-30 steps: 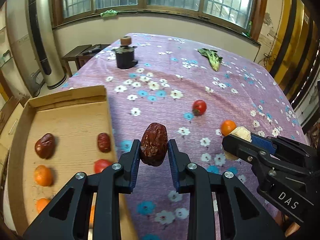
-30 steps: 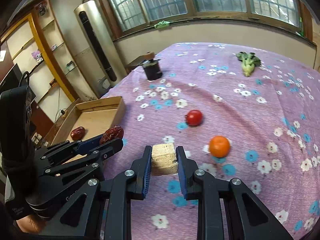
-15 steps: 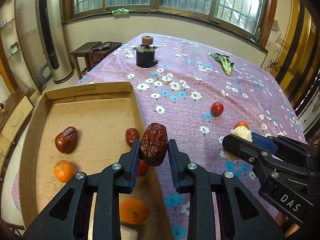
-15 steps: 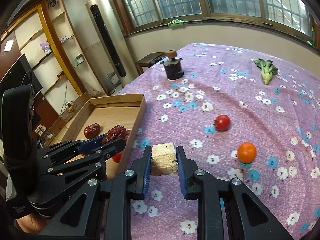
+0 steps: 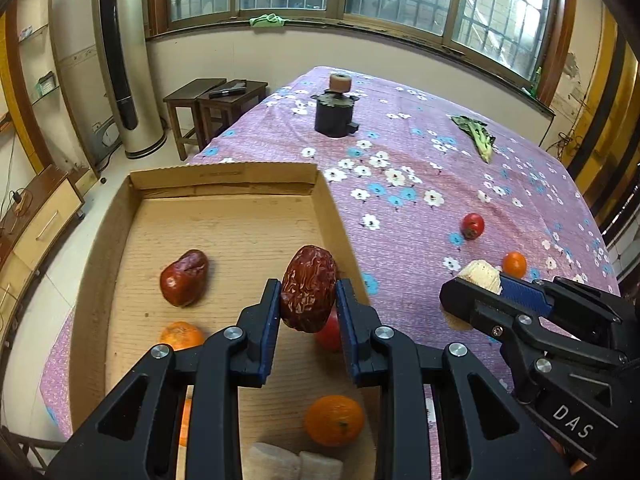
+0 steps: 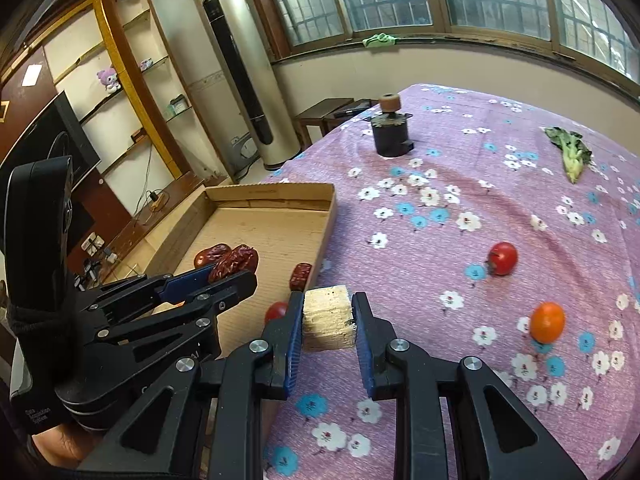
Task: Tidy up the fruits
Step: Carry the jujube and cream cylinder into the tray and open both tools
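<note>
Left wrist view: the left gripper was seen clamped on a dried jujube, held above the cardboard tray. The right gripper was clamped on a pale cut block beside the tray's edge. Collision between the closely spaced grippers was judged possible; a high release could send the jujube rolling into the cherry tomato below.

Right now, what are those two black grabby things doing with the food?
A person is sorting fruit into a cardboard tray. The left gripper is shut on a wrinkly red date, held over the tray, where another date and oranges already lie. The right gripper is shut on a pale block beside the tray. A tomato and an orange wait on the tablecloth.
</note>
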`<state>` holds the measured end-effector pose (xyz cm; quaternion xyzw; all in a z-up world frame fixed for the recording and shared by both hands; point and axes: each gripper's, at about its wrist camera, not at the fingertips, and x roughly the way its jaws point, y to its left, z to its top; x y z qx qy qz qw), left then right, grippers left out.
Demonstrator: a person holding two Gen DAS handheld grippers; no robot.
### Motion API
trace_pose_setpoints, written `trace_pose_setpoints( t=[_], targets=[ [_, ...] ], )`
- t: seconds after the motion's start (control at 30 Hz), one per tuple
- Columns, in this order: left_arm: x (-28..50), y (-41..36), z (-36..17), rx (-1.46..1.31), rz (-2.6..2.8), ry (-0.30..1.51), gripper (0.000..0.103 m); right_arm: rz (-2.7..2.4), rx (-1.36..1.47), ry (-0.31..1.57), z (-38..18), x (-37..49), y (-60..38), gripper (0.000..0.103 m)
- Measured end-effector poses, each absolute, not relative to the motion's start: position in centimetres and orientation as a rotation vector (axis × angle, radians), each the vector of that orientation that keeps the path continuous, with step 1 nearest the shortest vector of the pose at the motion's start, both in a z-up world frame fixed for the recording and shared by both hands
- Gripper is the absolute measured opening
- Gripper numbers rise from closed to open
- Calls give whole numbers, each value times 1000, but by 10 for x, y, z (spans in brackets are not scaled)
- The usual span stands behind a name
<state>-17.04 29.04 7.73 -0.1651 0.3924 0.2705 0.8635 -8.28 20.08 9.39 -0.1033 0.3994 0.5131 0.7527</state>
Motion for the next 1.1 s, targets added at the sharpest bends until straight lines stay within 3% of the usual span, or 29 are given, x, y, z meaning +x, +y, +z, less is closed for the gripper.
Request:
trace_pose_setpoints(
  t=[1.1],
  targets=[
    [-174,410,63,-414,748,911,25,1214,-382,1001,60,-84,335,24]
  ],
)
